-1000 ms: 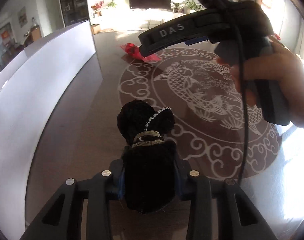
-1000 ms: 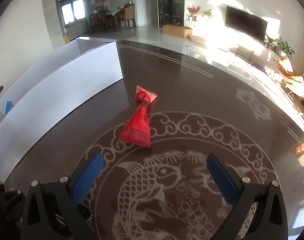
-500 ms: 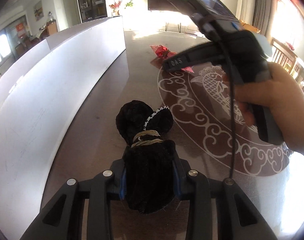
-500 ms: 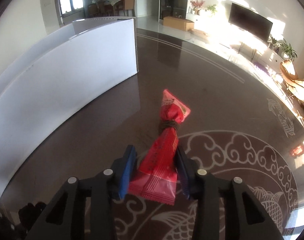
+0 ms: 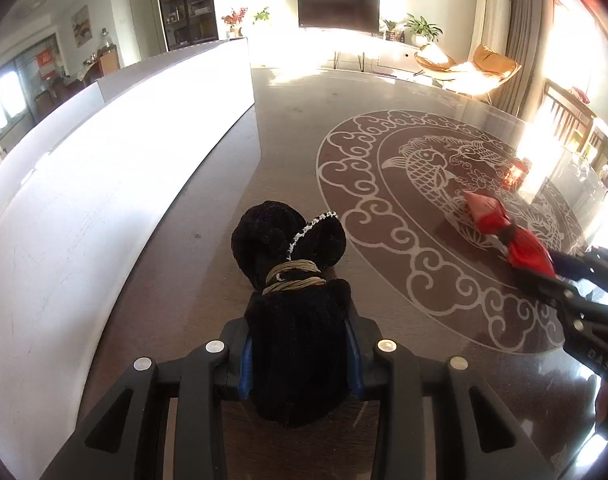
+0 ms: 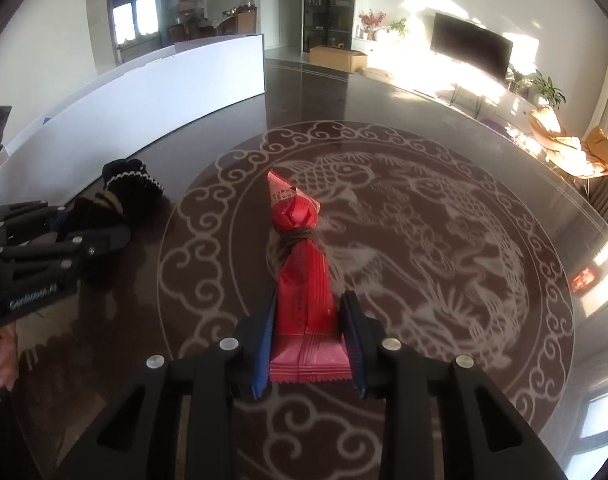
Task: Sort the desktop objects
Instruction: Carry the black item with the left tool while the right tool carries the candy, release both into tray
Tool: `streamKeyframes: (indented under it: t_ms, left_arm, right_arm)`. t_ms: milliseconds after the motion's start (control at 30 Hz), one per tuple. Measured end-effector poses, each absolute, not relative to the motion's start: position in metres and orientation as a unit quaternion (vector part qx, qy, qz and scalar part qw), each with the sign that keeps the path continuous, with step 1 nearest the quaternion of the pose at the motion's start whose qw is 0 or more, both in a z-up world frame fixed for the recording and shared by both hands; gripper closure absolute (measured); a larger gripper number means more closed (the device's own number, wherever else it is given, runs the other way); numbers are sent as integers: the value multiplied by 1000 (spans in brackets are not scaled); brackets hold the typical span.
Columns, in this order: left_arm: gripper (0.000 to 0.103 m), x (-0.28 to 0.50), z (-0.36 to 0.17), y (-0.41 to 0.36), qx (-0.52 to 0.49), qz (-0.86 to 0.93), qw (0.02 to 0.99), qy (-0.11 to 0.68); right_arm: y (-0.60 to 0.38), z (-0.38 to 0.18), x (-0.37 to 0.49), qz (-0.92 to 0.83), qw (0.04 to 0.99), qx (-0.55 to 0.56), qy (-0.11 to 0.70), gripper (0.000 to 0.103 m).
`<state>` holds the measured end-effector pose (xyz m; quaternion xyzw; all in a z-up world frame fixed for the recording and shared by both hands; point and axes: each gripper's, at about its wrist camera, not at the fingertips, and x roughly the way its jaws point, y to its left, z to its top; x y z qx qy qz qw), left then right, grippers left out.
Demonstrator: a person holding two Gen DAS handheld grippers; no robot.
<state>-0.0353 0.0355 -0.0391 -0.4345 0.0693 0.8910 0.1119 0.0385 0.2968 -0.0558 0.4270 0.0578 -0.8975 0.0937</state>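
My left gripper is shut on a black fuzzy bundle tied with tan cord, held low over the dark table. It also shows in the right wrist view. My right gripper is shut on a red snack packet tied round the middle with a dark band. The packet shows at the right of the left wrist view, with the right gripper behind it.
A long white box stands along the left side of the table; its wall shows in the right wrist view. The table top bears a round fish pattern. Bright glare falls on its right edge.
My right gripper closed on the red packet and carried it back toward me and to the right over the fish pattern. The left gripper keeps its hold on the black bundle.
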Motion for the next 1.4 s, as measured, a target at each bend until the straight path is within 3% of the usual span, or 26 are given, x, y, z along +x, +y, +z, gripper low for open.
streamKeyframes:
  t_ms: [100,133,167,233,300,433,533,567,600,633,667,700,733,900,1067,1233,1400]
  left_arm:
    - [67,-39,-39,38,-434,891,111,69]
    - [67,-40,-40,38,-434,892,111,70]
    - [66,-41,-40,38,-433,892,110,70]
    - [65,-42,-42,38,-433,892,109,67]
    - [65,-42,-42,37,-433,892,109,67]
    - [62,-43,-42,37,-435,892,106,66]
    - [41,-47,-44,31,-446,888,98,55]
    - [29,-49,-45,29,-452,885,101,52]
    - [26,-49,-46,30,-454,883,102,59]
    - [26,-49,-47,30,-453,883,104,62]
    - [29,-49,-46,30,-454,883,106,60]
    - [54,-48,-45,31,-450,884,112,61]
    - [71,-47,-42,34,-446,885,120,67]
    - [74,-45,-20,23,-441,885,147,17]
    - [74,-38,61,-15,-377,913,150,-46]
    - [74,-50,117,-92,-353,931,53,-75]
    - [74,-74,96,-185,-394,910,-67,-112]
  right_arm:
    - [310,-55,59,-899,72,429,47,64]
    - [313,-56,61,-899,66,431,41,54]
    - [316,-56,59,-897,63,436,34,38]
    - [317,-58,59,-894,64,443,32,20]
    - [315,-58,59,-893,63,445,39,17]
    - [316,-61,52,-888,64,454,37,3]
    - [313,-61,50,-886,66,457,37,0]
    - [311,-62,46,-885,68,460,38,0]
    - [310,-61,42,-881,73,466,41,0]
    - [309,-58,36,-878,82,471,41,4]
    - [306,-55,32,-877,89,470,43,27]
    - [303,-51,28,-876,95,470,50,45]
    - [300,-49,22,-871,100,478,57,83]
    - [286,-24,15,-865,137,479,59,83]
    - [261,46,1,-893,176,413,47,83]
    - [192,106,-41,-905,238,352,31,83]
    - [91,112,-86,-882,312,353,15,83]
